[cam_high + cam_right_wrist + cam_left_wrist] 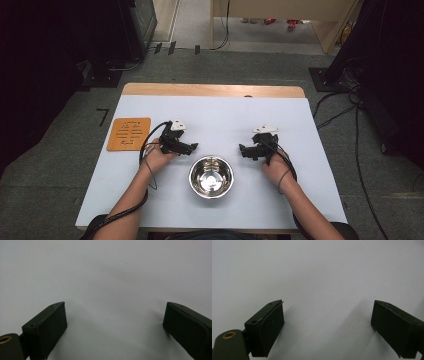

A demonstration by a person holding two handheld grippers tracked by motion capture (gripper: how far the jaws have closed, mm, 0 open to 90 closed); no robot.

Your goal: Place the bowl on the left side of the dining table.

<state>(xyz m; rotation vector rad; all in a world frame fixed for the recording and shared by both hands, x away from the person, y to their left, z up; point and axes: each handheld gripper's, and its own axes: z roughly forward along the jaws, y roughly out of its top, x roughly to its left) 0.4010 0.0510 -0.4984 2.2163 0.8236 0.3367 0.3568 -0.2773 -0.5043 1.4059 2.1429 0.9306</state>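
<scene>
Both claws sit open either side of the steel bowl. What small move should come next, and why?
Probably ease the left claw toward the steel bowl's rim: it sits nearest, open and empty, as is the right claw, and the bowl is untouched.

Orange board (128, 134) at table's (300, 200) left edge.

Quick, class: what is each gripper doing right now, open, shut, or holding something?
Left gripper: open, holding nothing, above the table beside the bowl.
Right gripper: open, holding nothing.
</scene>
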